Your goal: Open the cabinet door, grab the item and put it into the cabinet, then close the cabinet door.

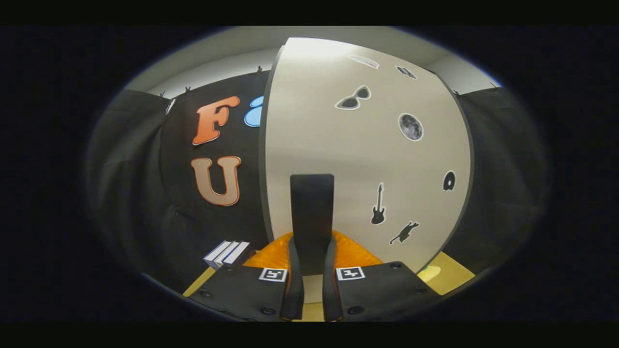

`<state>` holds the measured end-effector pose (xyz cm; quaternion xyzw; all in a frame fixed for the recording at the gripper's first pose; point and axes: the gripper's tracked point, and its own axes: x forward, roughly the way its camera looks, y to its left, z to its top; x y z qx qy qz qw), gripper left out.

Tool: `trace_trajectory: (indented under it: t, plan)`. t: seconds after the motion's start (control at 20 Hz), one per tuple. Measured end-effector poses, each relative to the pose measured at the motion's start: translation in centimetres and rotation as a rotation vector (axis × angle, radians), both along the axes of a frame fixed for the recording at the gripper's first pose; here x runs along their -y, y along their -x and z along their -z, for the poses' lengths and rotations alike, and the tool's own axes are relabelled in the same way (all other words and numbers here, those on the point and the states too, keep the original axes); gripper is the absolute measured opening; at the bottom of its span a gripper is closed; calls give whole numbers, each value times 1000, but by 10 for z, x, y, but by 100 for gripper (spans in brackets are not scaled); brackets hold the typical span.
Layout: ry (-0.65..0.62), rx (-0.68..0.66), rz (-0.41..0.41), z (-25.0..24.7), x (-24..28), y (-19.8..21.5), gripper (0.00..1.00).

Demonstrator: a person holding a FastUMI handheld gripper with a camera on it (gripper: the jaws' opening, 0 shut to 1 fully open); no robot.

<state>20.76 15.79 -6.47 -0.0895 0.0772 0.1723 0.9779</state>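
A cream cabinet door (pixel 367 159) with small dark stickers stands close in front of me. Its dark left edge (pixel 262 154) faces the booth wall. A tall black handle (pixel 312 203) rises on the door. My gripper (pixel 312 244) has a finger on each side of the handle's lower end, pressing against it. One finger (pixel 293 280) sits left of the handle and the other to its right. The cabinet's inside is hidden behind the door.
A small stack of white boxes or books (pixel 227 253) lies on the yellow table (pixel 449 276), left of the fingers and near the black cloth wall. The door takes up most of the space ahead.
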Motion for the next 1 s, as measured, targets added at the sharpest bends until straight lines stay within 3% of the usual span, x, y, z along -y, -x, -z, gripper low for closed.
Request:
trace_trajectory:
  t: [0.4, 0.7, 1.0]
  plan:
    - [28, 60, 50, -16, 62, 49, 23]
    - [109, 140, 145, -30, 116, 71, 22]
    - [64, 124, 195, -36, 148, 79, 21]
